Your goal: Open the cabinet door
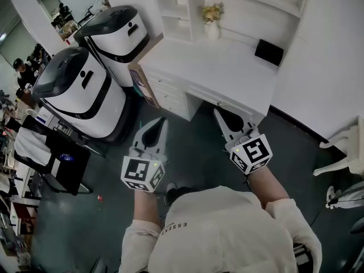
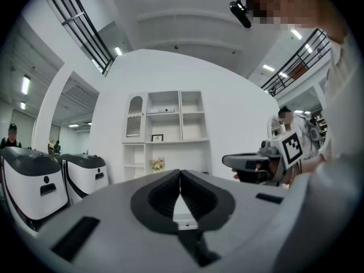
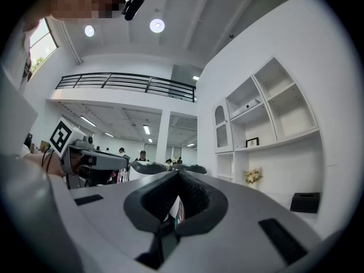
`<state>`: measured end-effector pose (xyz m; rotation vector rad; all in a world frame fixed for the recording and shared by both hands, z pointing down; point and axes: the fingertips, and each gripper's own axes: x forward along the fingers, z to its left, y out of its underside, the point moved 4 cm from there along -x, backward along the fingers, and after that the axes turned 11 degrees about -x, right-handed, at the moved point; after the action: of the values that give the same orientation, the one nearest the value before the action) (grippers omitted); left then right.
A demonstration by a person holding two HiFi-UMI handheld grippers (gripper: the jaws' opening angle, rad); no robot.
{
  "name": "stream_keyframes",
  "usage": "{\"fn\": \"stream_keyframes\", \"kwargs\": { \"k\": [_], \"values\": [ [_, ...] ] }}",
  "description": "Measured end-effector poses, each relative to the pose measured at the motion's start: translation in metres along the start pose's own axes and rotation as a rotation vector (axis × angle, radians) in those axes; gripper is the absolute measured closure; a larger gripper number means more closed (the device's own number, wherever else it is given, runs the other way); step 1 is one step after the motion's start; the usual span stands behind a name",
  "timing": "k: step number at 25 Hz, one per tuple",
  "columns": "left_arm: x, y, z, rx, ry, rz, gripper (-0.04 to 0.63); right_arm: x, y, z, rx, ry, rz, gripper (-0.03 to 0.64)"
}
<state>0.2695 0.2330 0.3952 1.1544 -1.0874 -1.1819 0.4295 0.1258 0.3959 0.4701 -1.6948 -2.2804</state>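
At the left of the frame, two white-and-black machines (image 1: 79, 90) stand on the dark floor (image 1: 193, 152). Low in the middle, the left gripper (image 1: 162, 120) and right gripper (image 1: 217, 112) both have their jaws together on nothing, apart from the white desk (image 1: 227, 73) at upper centre. The desk carries a flower vase (image 1: 211, 20) and, further right, a black box (image 1: 268, 51). The arched cabinet door (image 2: 135, 116) is at the upper left of the shelf unit (image 2: 193, 124).

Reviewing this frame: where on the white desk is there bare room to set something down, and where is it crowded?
The desk top is bare across its middle and front, bordered by the flower vase at the back and the black box at the back right. Crowded: the desk's left side, where two white machines stand close.
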Motion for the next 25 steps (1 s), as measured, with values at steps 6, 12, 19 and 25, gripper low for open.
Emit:
{"fn": "stream_keyframes", "kwargs": {
  "k": [6, 12, 19, 25],
  "values": [
    [0.003, 0.009, -0.007, -0.019, 0.022, 0.008, 0.594, -0.003, 0.007, 0.0, 0.006, -0.01, -0.002, 0.603],
    [0.015, 0.012, -0.007, 0.02, 0.021, -0.001, 0.365, 0.0, 0.015, 0.0, 0.002, -0.018, 0.017, 0.603],
    [0.048, 0.001, 0.026, 0.026, 0.05, 0.011, 0.365, 0.035, 0.018, -0.008, -0.03, -0.022, 0.024, 0.603],
    [0.089, -0.002, 0.09, 0.013, 0.091, 0.004, 0.365, 0.103, 0.032, -0.02, -0.045, 0.017, 0.039, 0.603]
  ]
}}
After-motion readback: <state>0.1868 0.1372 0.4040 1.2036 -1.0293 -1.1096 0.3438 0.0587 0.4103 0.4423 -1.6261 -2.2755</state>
